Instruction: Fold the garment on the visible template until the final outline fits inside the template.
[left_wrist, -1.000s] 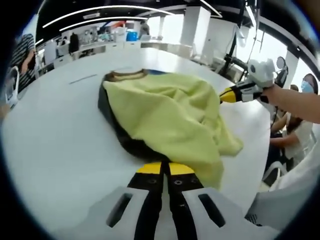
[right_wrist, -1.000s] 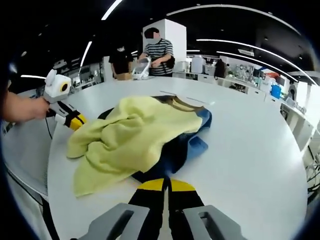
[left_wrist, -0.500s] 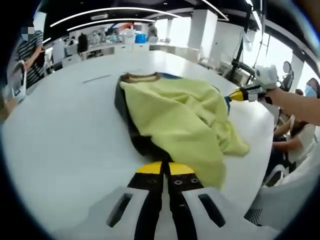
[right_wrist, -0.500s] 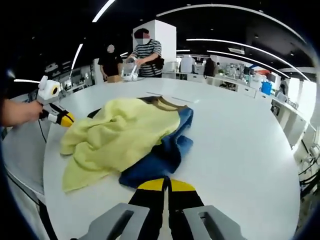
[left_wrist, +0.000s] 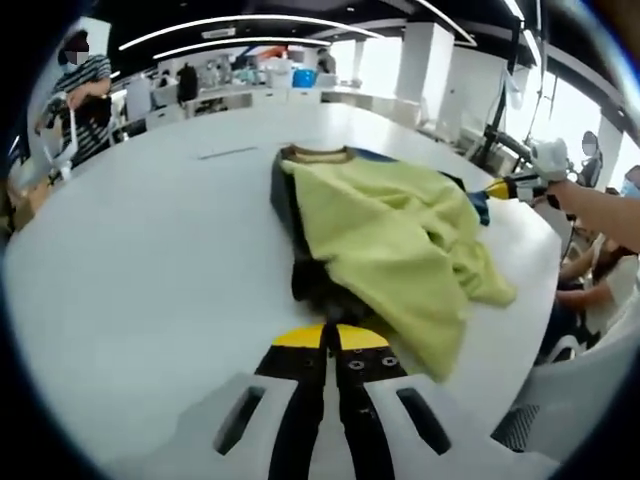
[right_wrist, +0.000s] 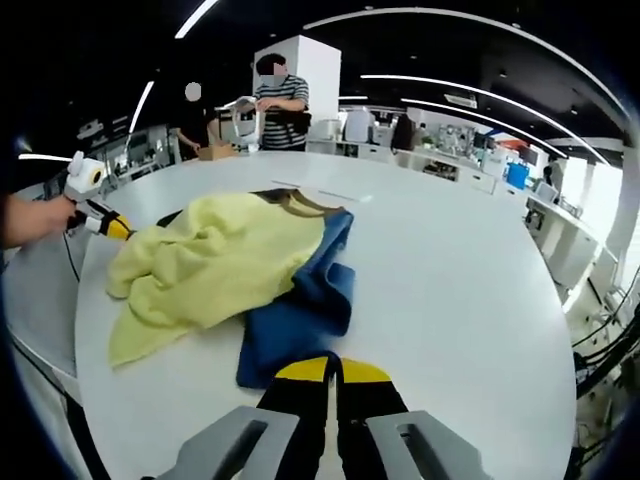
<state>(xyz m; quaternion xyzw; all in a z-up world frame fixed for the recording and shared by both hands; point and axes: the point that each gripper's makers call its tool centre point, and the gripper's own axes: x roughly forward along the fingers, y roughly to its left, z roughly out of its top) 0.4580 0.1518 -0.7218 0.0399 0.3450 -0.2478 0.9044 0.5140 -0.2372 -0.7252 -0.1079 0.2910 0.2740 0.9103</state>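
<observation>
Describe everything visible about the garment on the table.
The garment lies crumpled on the white table, not folded flat. Its yellow-green, terry-looking inside faces up; a blue outer layer shows along one side, a dark one in the left gripper view. A brown collar sits at the far end. The right claw, jaws together, meets the blue edge.

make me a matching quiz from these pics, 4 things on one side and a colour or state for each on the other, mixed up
Things:
1. towel
2. garment
3. table
4. right gripper

Colours or states:
A. white
B. shut, yellow tips
C. pale yellow, lying crumpled on top
D. blue, partly covered

Pairs: 1-C, 2-D, 3-A, 4-B
</observation>
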